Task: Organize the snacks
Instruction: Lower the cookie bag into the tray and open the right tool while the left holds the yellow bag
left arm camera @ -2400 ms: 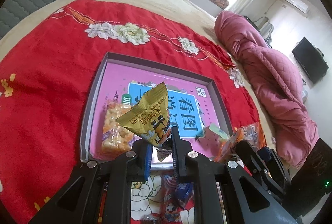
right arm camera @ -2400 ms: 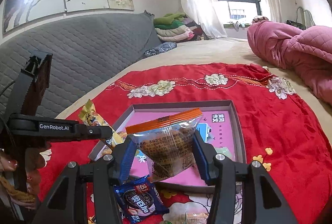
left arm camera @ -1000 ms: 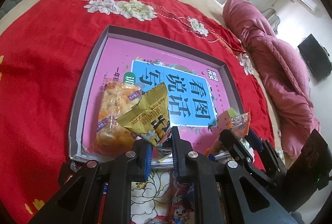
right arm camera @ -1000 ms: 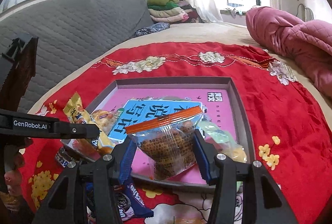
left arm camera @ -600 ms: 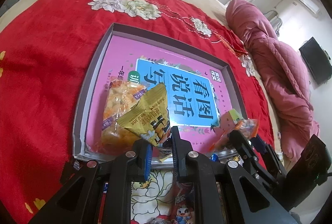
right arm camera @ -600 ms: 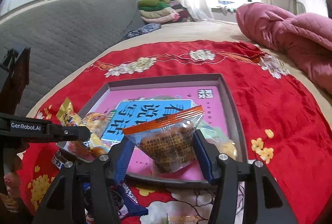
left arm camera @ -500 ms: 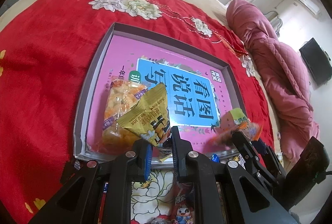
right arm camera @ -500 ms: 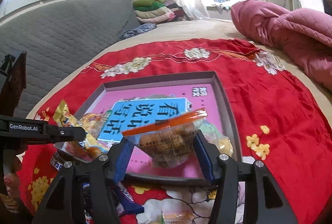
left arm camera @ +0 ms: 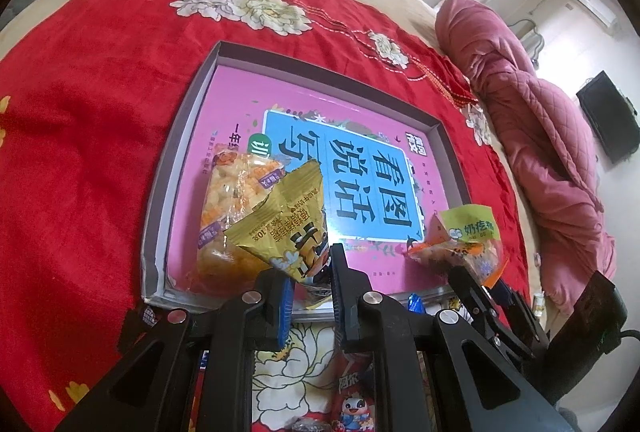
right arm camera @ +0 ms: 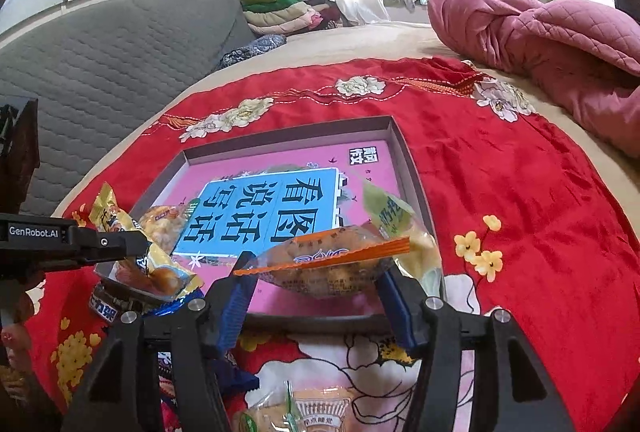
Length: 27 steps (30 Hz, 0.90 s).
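A shallow grey box [left arm camera: 188, 120] with a pink and blue printed bottom lies on the red cloth; it also shows in the right wrist view [right arm camera: 408, 156]. My left gripper [left arm camera: 310, 272] is shut on a yellow snack packet [left arm camera: 286, 222] at the box's near edge. An orange puffed-snack bag [left arm camera: 236, 192] lies in the box's near left corner. My right gripper [right arm camera: 316, 272] has its jaws spread wide; a clear orange-sealed bag [right arm camera: 332, 268] lies tipped flat between them in the near right corner, against a green-topped bag [right arm camera: 388, 212]. Whether the pads still grip it I cannot tell.
Loose snack packets lie on the cloth in front of the box: a dark cookie pack [right arm camera: 108, 306], a pale packet [right arm camera: 316, 412] and a cartoon packet [left arm camera: 352, 392]. A pink quilt [right arm camera: 540, 40] is heaped at the right. A grey headboard [right arm camera: 100, 52] stands at the left.
The orange-sealed bag has tipped from upright to lying flat in the box's near right corner. The right gripper moved lower and forward. The left gripper still holds the yellow packet over the near edge.
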{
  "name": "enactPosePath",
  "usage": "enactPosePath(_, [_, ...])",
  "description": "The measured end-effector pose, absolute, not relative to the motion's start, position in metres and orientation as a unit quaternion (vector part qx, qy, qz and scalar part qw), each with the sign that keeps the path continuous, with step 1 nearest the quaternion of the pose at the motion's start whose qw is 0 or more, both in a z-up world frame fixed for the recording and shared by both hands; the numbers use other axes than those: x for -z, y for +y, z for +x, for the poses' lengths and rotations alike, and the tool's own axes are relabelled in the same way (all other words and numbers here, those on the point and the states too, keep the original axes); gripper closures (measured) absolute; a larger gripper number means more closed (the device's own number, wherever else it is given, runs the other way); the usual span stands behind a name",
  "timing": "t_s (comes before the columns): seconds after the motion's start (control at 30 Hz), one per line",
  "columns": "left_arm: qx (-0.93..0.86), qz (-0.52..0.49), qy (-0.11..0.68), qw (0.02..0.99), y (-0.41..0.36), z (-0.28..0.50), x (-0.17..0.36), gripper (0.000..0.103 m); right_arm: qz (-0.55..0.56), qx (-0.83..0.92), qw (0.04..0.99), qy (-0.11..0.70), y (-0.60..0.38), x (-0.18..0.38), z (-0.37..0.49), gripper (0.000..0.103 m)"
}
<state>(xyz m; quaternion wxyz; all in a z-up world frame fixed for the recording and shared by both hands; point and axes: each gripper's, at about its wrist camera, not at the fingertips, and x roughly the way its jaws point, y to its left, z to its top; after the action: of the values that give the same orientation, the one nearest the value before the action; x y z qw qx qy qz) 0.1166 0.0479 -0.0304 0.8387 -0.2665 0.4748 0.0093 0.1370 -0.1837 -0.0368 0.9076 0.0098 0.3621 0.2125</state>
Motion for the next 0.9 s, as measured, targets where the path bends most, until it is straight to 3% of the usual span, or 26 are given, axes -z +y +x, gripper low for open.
enactPosePath(0.2, [-0.01,-0.267,0.476,0.838,0.047,0.117,0.031,0.086,0.012,-0.209,0.907,0.364,-0.187,0.034,0.131,0.037])
enactPosePath(0.73, [0.001,-0.263,0.484,0.834,0.043,0.119,0.032,0.085,0.007,-0.16,0.919,0.359,-0.207,0.025,0.12,0.036])
enactPosePath(0.9, [0.005,-0.265,0.486,0.833,0.042,0.121,0.032,0.079,0.003,-0.157,0.917,0.368,-0.209,0.032,0.126,0.036])
